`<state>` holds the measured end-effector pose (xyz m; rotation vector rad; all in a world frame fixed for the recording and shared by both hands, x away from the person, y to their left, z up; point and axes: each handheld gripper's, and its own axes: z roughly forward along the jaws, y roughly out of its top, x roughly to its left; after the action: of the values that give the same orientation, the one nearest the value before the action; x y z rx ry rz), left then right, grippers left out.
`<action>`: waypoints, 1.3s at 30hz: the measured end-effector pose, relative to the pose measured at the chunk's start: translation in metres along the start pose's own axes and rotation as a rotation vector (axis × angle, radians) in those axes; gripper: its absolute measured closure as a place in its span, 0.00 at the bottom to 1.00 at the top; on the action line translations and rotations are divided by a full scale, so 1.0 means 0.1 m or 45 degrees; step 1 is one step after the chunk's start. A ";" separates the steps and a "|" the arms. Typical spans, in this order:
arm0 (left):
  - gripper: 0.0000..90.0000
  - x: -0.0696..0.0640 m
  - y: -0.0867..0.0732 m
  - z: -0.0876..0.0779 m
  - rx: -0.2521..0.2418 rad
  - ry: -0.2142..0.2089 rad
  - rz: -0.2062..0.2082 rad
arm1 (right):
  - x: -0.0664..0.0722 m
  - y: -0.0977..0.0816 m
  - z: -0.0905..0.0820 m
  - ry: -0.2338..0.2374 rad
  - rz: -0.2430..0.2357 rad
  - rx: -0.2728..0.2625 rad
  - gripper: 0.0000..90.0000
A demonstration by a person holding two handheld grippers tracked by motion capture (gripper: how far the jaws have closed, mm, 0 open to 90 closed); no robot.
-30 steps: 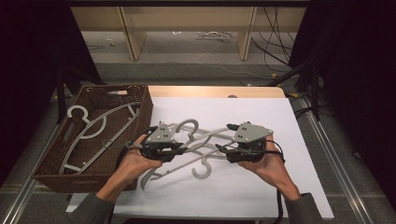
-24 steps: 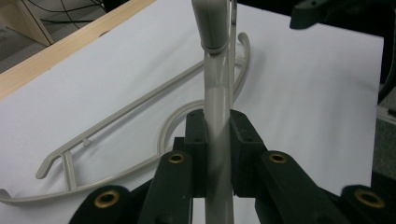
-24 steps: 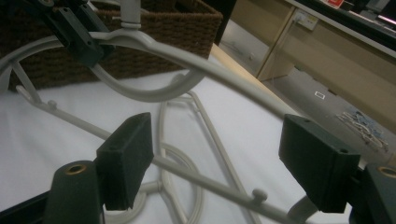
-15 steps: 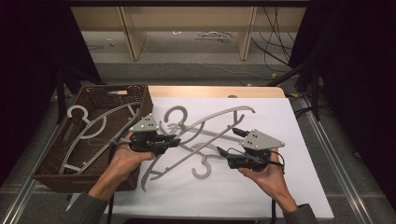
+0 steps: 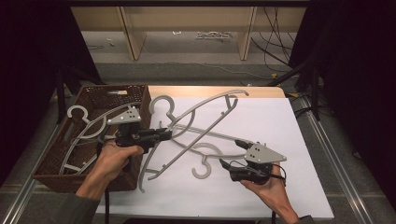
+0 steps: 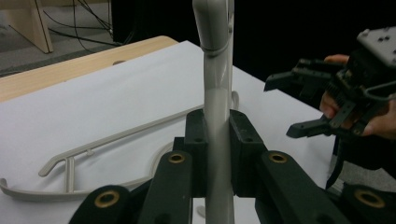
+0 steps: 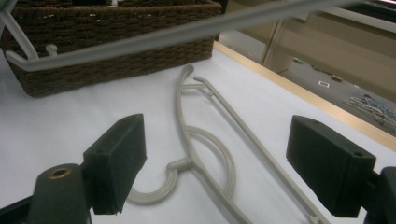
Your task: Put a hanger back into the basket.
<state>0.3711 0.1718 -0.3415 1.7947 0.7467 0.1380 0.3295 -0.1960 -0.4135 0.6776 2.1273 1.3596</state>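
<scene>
Jaws of left gripper (image 5: pixel 161 136) pinch the raised hanger (image 5: pixel 205 111) at frame centre, now lifted toward basket (image 5: pixel 95 98); right gripper (image 5: pixel 233 154) has let go, jaws spread, second hanger (image 7: pixel 201 154) left on desk (image 5: pixel 280 121).
</scene>
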 end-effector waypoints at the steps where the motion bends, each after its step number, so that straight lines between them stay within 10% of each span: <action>1: 0.88 0.00 0.01 -0.03 -0.017 -0.001 -0.014 | 0.01 -0.01 -0.01 0.003 0.001 0.001 0.23; 13: 0.88 0.08 0.35 -0.36 -0.050 0.009 -0.066 | 0.05 -0.07 -0.05 0.013 -0.016 0.035 0.23; 39: 0.88 0.86 0.38 -1.05 -0.035 0.388 -0.052 | 0.06 -0.11 -0.06 0.021 -0.015 0.047 0.23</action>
<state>0.4088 0.2981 -0.2923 1.7510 0.9912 0.3993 0.3195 -0.2001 -0.4228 0.6696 2.1713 1.3273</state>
